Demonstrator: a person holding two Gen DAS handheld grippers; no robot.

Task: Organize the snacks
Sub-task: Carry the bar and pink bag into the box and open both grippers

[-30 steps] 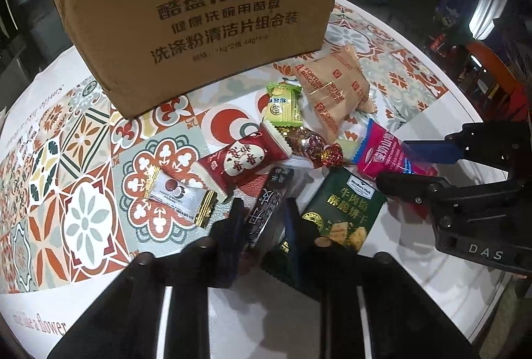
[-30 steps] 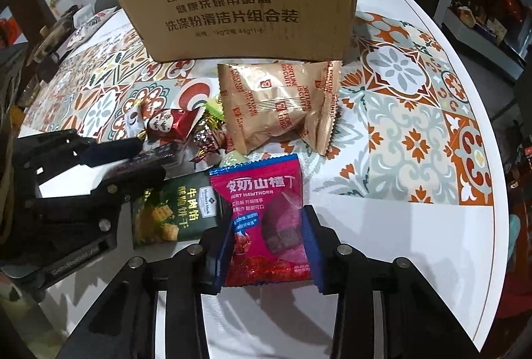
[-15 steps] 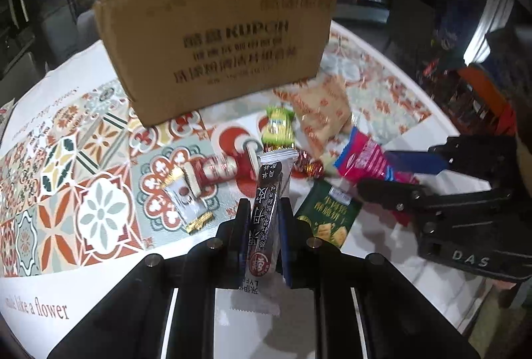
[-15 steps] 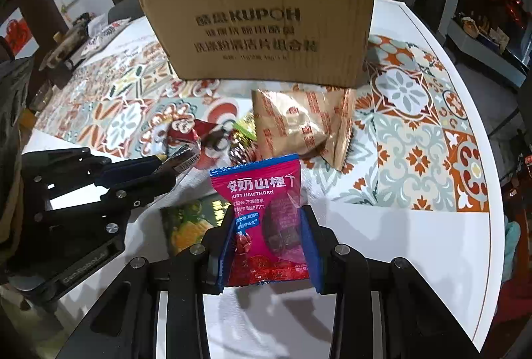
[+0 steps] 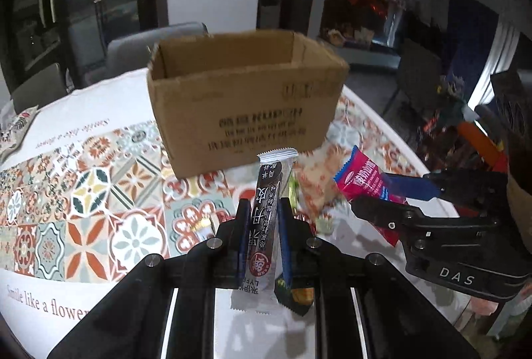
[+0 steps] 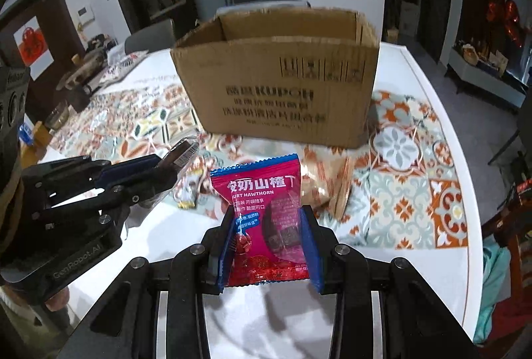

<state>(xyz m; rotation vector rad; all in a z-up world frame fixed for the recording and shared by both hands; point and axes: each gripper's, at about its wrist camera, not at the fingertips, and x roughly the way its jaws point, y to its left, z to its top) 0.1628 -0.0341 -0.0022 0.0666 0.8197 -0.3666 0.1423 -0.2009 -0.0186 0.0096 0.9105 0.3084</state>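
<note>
My left gripper (image 5: 262, 209) is shut on a long black-and-silver snack bar (image 5: 267, 212), held upright above the table. My right gripper (image 6: 266, 219) is shut on a pink hawthorn candy packet (image 6: 262, 202), also lifted. An open cardboard box (image 5: 246, 92) (image 6: 282, 73) stands behind both, its top open. Left on the table are a tan biscuit pack (image 6: 327, 179) (image 5: 314, 186), a green cracker packet (image 5: 296, 295) under my left fingers, and small blurred candies (image 6: 188, 192). The right gripper (image 5: 375, 199) with its pink packet (image 5: 360, 179) shows in the left wrist view; the left gripper (image 6: 166, 169) shows in the right wrist view.
A patterned tile cloth (image 5: 83, 192) covers the round white table (image 6: 442, 112). Chairs (image 5: 143, 46) stand behind the box. Clutter (image 6: 83, 66) lies at the table's far left. Dark cabinets and red decorations (image 6: 505, 16) fill the room behind.
Both grippers rose from the table with their snacks. The left jaws closed on the black bar and lifted it. The box's open top came into view.
</note>
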